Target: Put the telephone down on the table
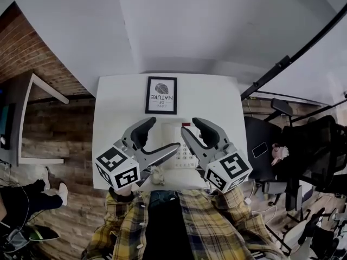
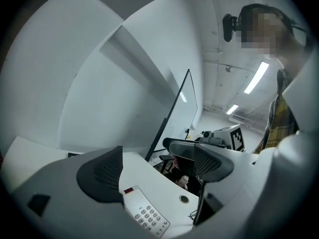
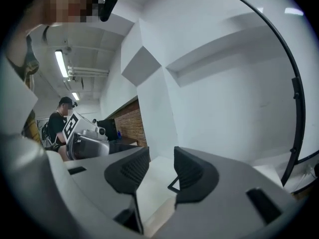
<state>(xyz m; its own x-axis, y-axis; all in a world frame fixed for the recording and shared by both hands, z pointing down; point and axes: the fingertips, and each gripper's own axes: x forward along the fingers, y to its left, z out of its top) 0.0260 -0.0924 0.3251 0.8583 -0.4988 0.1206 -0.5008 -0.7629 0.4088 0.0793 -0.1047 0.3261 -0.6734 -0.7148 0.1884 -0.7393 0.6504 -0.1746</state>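
Note:
The white telephone (image 1: 174, 141) lies on the white table (image 1: 217, 102) between and below my two raised grippers. Its keypad and a small red light show in the left gripper view, low under the jaws, on the telephone (image 2: 144, 212). My left gripper (image 1: 155, 141) is open, with nothing between its pads (image 2: 107, 171). My right gripper (image 1: 196, 136) hangs well above the table with a narrower gap between its jaws, and nothing is held in it either. Neither gripper touches the telephone.
A framed print (image 1: 161, 95) lies at the table's far side. A small pale object (image 1: 157, 175) sits near the front edge. Black office chairs (image 1: 265, 150) crowd the right side. A shelf unit (image 1: 38, 118) and a seated person's legs (image 1: 24, 199) are on the left.

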